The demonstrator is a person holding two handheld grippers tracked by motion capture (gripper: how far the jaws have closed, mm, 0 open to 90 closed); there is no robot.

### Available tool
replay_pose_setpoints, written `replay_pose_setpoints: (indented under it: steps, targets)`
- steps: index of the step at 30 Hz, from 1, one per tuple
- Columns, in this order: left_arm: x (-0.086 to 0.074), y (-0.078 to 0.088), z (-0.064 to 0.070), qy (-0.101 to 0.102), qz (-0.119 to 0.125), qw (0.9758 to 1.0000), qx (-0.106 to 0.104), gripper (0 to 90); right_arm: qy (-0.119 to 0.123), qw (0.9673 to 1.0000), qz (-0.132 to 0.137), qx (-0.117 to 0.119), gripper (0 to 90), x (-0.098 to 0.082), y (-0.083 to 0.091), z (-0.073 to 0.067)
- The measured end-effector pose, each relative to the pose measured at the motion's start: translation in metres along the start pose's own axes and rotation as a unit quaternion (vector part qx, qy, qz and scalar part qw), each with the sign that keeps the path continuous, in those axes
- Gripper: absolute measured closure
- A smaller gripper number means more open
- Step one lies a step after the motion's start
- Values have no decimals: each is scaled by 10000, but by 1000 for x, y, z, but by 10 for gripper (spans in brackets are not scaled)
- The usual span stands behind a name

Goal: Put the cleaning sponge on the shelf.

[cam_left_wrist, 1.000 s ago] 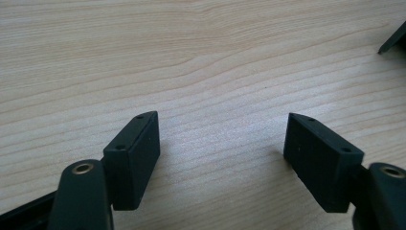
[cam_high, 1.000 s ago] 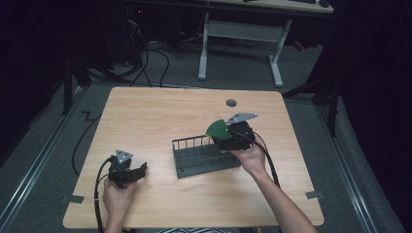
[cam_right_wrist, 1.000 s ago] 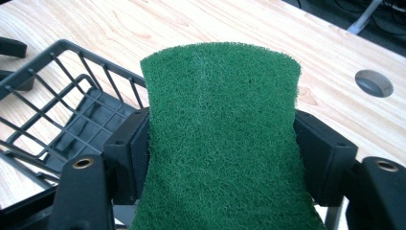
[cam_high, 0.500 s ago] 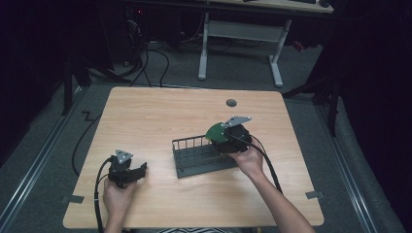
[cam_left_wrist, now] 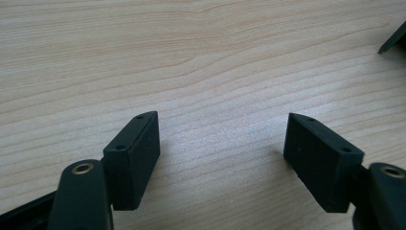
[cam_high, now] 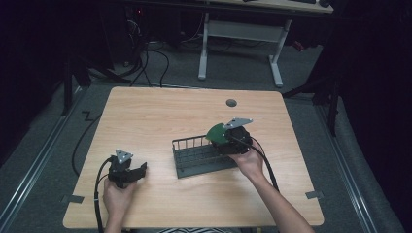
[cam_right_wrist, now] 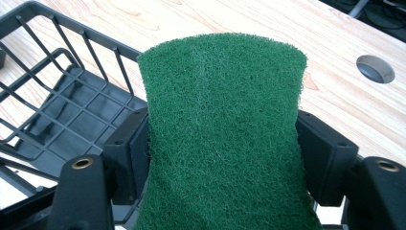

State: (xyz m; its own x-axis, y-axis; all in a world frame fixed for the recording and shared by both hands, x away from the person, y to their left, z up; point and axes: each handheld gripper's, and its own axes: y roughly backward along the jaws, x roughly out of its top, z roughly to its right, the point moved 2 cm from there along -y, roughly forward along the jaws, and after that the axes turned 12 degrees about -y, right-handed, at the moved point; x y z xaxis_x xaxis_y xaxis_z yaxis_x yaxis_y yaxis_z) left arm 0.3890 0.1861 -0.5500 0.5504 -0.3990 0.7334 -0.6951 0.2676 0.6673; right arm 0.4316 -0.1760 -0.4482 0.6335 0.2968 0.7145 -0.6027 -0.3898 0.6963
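Observation:
A green scouring pad (cam_right_wrist: 222,134) is pinched between the jaws of my right gripper (cam_right_wrist: 222,153), which is shut on it. In the high view the green scouring pad (cam_high: 216,132) hangs over the right end of a dark wire basket (cam_high: 194,156), with my right gripper (cam_high: 224,138) just above the basket's rim. The dark wire basket (cam_right_wrist: 57,124) lies below and left of the pad in the right gripper view. My left gripper (cam_high: 141,170) rests low at the table's front left, away from the basket. Bare wood shows between its spread jaws, so my left gripper (cam_left_wrist: 222,143) is open.
The wooden table (cam_high: 160,116) has a round cable hole (cam_high: 231,103) near its far edge. A white desk frame (cam_high: 238,39) stands on the floor behind the table. Cables trail from both grippers toward the front edge.
My right gripper has come down and slightly left with the pad, closer to the basket's right end. The left gripper has stayed in place.

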Motion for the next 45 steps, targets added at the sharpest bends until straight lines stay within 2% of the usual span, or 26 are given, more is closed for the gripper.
replay_pose_setpoints:
  steps: [7, 10, 13, 23, 38, 41, 45]
  targets:
    - [0, 0, 0, 2, 0, 10000, -2, 288, 142, 9997, 141, -152, 299, 0, 3, -3]
    - [0, 0, 0, 1, 0, 10000, 1, 288, 103, 9997, 97, -194, 298, 0, 2, 0]
    - [0, 0, 0, 0, 0, 10000, 0, 288, -17, 9999, 61, -123, 296, 0, 0, 3]
    - [0, 0, 0, -5, -2, 10000, 4, 288, 91, 9997, -92, -217, 296, -4, -2, 2]
    - [0, 0, 0, -1, 0, 10000, 1, 288, 53, 9998, -196, -87, 291, -15, 0, 3]
    - [0, 0, 0, 3, 3, 10000, -8, 287, 40, 9997, -207, -75, 256, -15, 0, 3]
    - [0, 0, 0, -11, -6, 10000, 1, 287, -56, 9999, -150, 64, 207, -14, 2, 5]
